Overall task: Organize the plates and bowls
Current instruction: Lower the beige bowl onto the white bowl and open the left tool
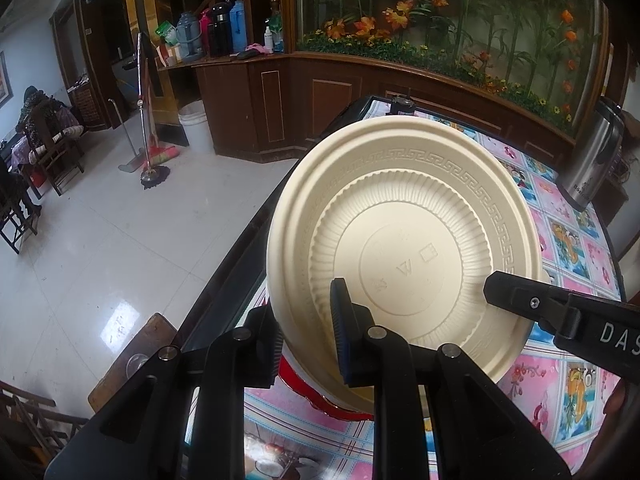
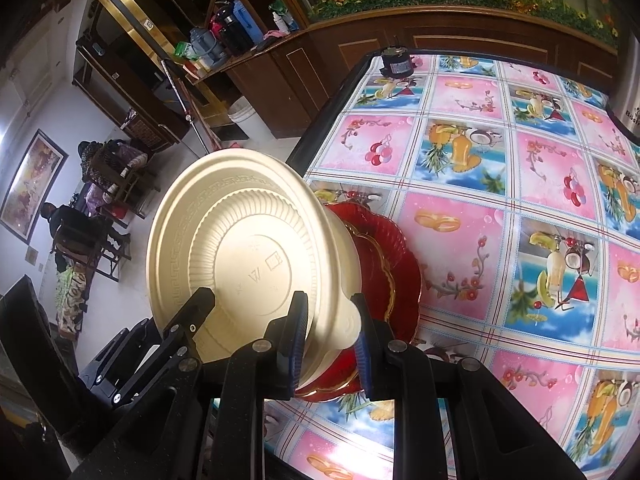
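Note:
A stack of cream plastic bowls (image 1: 400, 240) is held tilted, bottoms facing the cameras, above red plates (image 2: 384, 264) on the table. My left gripper (image 1: 306, 332) is shut on the stack's lower rim, one finger inside, one on the underside. My right gripper (image 2: 330, 344) is shut on the rim of the same cream bowls (image 2: 248, 264). The right gripper's finger (image 1: 520, 300) shows in the left wrist view. The red plates (image 1: 316, 396) peek out below the bowls there.
The table has a pink and blue fruit-patterned cloth (image 2: 500, 208). A small black device (image 2: 396, 62) sits at its far edge. A steel thermos (image 1: 592, 160) stands at the right. Beyond the left edge are tiled floor (image 1: 120, 248), a mop and chairs.

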